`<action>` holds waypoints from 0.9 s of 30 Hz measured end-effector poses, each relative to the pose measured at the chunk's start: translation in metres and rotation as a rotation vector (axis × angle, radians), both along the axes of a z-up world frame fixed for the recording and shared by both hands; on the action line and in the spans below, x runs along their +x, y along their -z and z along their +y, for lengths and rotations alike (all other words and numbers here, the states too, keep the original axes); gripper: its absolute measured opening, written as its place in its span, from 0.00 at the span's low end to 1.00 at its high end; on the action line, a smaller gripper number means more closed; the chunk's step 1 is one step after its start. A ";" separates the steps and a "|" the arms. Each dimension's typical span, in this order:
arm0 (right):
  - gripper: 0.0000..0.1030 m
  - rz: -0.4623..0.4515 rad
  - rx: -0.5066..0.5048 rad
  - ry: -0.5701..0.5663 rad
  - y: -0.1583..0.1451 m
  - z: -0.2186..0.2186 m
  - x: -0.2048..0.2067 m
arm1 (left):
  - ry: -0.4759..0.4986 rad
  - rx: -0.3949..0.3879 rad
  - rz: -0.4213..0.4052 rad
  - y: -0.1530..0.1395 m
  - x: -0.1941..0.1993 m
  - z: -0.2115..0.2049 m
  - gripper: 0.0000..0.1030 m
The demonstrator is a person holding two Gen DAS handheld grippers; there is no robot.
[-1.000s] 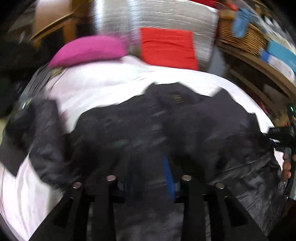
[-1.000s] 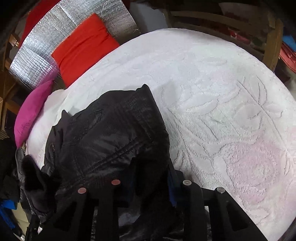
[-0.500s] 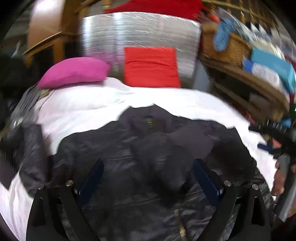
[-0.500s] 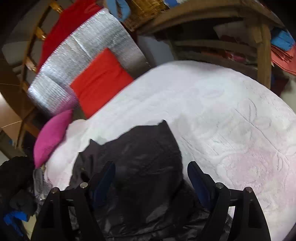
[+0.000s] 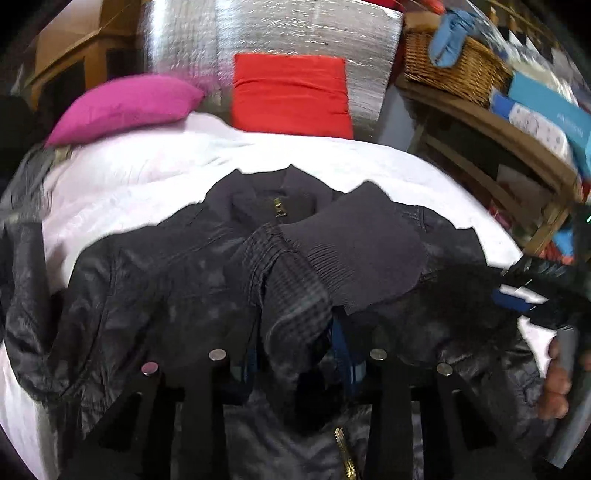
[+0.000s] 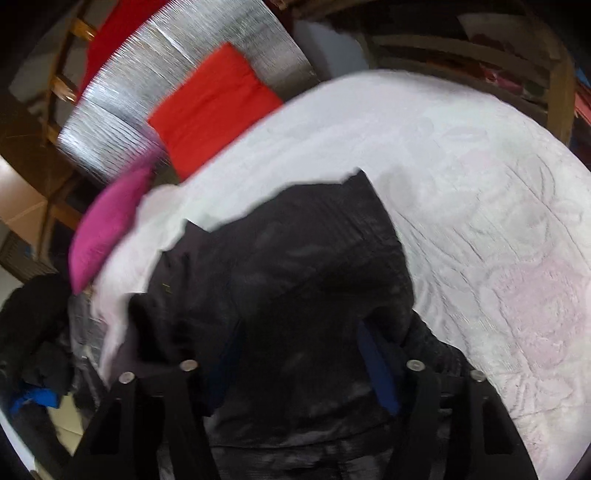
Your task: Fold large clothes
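Note:
A black jacket lies spread on a white bedspread, collar and brass zipper pull toward the far end. One sleeve with a ribbed cuff is folded over the chest. My left gripper is shut on the sleeve fabric just below the cuff. My right gripper sits over the jacket's right side with dark fabric between its blue pads; the jaws stand partly apart. The right gripper also shows at the right edge of the left wrist view.
A magenta pillow and a red cushion lean on a silver foil panel at the bed's head. Wooden shelves with a wicker basket stand to the right. Dark clothes pile off the bed's left side.
Both grippers were shut a second ago, opened wide half a second ago, and have closed in again. The left one now grips the sleeve below the cuff, which lies across the chest.

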State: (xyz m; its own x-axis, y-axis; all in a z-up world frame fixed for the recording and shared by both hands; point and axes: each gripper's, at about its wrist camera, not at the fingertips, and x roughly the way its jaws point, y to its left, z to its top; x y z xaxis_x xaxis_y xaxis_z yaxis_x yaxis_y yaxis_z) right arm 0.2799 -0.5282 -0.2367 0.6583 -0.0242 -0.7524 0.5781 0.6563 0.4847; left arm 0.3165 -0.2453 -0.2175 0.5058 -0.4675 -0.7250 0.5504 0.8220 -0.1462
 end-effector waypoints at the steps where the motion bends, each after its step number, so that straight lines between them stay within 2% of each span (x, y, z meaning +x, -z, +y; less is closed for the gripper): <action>1: 0.56 0.025 0.020 0.011 0.006 -0.004 0.001 | -0.007 -0.006 0.019 -0.001 0.000 0.009 0.37; 4: 0.56 0.040 0.046 0.021 0.012 -0.009 0.001 | -0.041 0.014 0.024 0.001 -0.001 0.033 0.37; 8: 0.56 0.070 0.015 0.015 0.013 -0.007 0.005 | -0.121 0.033 0.052 0.003 0.005 0.075 0.38; 10: 0.56 0.081 -0.003 0.009 0.012 -0.005 0.006 | -0.153 0.008 0.085 0.004 0.011 0.098 0.47; 12: 0.56 0.090 -0.018 0.005 0.011 -0.002 0.008 | -0.186 -0.038 0.095 -0.001 0.014 0.119 0.64; 15: 0.56 0.072 -0.037 0.014 0.003 0.002 0.005 | -0.239 -0.086 0.071 -0.012 0.021 0.140 0.76; 18: 0.56 -0.014 -0.082 -0.015 -0.015 0.013 0.002 | -0.271 -0.115 0.090 -0.010 0.030 0.144 0.80; 20: 0.56 -0.062 -0.124 -0.061 -0.023 0.024 0.003 | -0.272 -0.082 0.114 0.001 0.042 0.134 0.80; 22: 0.56 -0.061 -0.148 -0.130 -0.022 0.036 0.011 | -0.273 -0.056 0.150 0.013 0.048 0.122 0.79; 23: 0.56 -0.040 -0.145 -0.158 -0.018 0.041 0.017 | -0.267 -0.035 0.163 0.019 0.048 0.117 0.79; 25: 0.56 0.050 -0.120 -0.221 -0.002 0.047 0.030 | -0.264 0.098 0.172 0.036 0.053 0.096 0.76; 26: 0.56 0.124 -0.103 -0.254 0.012 0.051 0.038 | -0.265 0.133 0.173 0.042 0.052 0.092 0.74; 27: 0.56 0.148 -0.106 -0.259 0.017 0.052 0.041 | -0.266 0.142 0.177 0.044 0.053 0.090 0.74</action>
